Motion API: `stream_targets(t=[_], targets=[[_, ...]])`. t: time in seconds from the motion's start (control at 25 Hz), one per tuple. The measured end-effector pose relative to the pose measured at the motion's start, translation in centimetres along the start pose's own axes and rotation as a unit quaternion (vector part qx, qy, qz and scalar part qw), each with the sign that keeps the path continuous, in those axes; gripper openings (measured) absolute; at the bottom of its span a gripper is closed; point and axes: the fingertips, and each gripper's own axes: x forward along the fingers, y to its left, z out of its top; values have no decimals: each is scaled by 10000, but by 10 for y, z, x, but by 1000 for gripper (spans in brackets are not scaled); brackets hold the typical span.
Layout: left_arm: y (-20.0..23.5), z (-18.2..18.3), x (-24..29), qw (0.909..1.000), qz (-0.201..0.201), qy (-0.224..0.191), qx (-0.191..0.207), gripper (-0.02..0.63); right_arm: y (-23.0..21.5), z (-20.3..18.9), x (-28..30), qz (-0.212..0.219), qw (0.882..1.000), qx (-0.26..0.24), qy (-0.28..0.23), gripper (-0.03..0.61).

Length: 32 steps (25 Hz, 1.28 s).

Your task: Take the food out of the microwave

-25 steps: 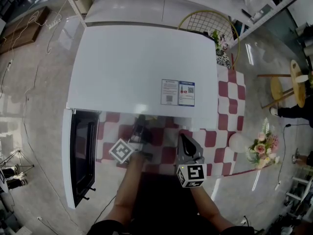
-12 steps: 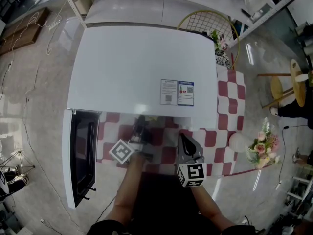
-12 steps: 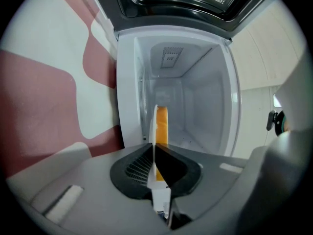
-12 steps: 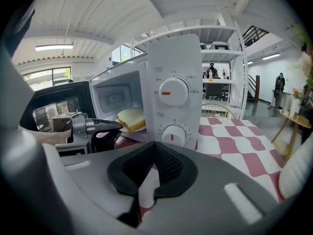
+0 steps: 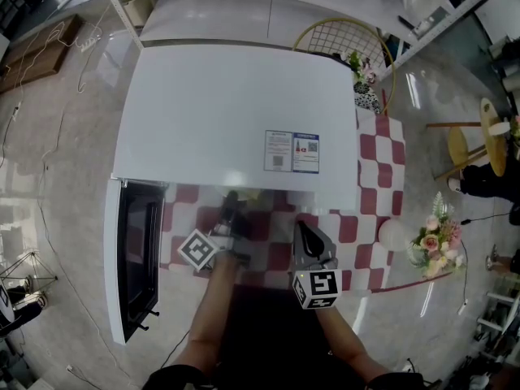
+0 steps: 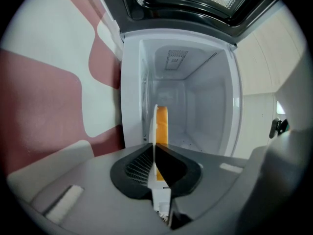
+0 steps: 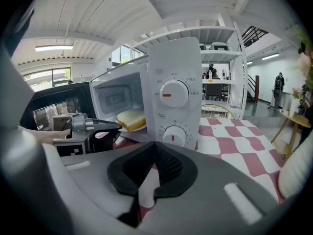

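A white microwave [image 5: 227,112] stands on the checked table with its door [image 5: 138,254] swung open to the left. Inside, a yellow slice of food [image 7: 131,119] lies on a white plate [image 7: 139,128]. My left gripper [image 6: 154,148] reaches level into the opening. Its jaws have just been closing and then eased a little, and they are shut on the plate's rim [image 6: 154,131], with the food [image 6: 162,126] just beyond. In the head view its tips are hidden under the microwave's top. My right gripper [image 7: 155,146] hangs shut and empty in front of the control knobs [image 7: 173,97].
A red-and-white checked cloth [image 5: 382,161] covers the table. A bunch of flowers [image 5: 435,246] lies at the table's right edge. A gold wire frame [image 5: 345,39] stands behind the microwave, and a wooden stool [image 5: 471,145] is on the floor to the right.
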Motion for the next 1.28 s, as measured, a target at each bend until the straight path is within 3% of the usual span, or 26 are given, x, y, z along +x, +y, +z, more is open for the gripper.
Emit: stream_targets(t=[0.88, 1.28], targets=[[-19, 4, -24, 9998, -18, 206, -9, 23, 10, 5, -21, -325, 9987, 278, -279, 2], [-19, 8, -41, 9987, 122, 443, 225, 23, 16, -1, -37, -614, 9962, 490, -366, 2]])
